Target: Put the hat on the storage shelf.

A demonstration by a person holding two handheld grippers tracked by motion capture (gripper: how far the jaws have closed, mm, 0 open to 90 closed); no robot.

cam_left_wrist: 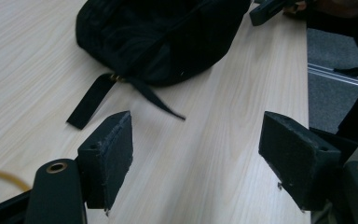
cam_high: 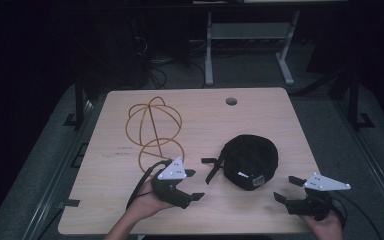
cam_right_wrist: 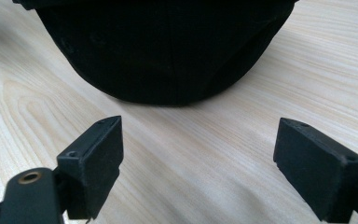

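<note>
A black cap (cam_high: 250, 159) lies on the wooden table (cam_high: 200, 120), right of centre, with its black strap (cam_high: 213, 169) trailing to the left. My left gripper (cam_high: 194, 184) is open just left of the strap, held in a hand. In the left gripper view the cap (cam_left_wrist: 163, 37) and strap (cam_left_wrist: 89, 101) lie ahead of the open jaws. My right gripper (cam_high: 287, 189) is open at the cap's right front, near the table's front edge. In the right gripper view the cap (cam_right_wrist: 168, 51) sits close ahead, between the spread jaws.
A yellow wire frame of hoops (cam_high: 152, 127) lies on the table's left half, close behind the left gripper. A round cable hole (cam_high: 231, 101) is near the far edge. Beyond the table stand desk legs (cam_high: 209, 50) and cables on a dark floor.
</note>
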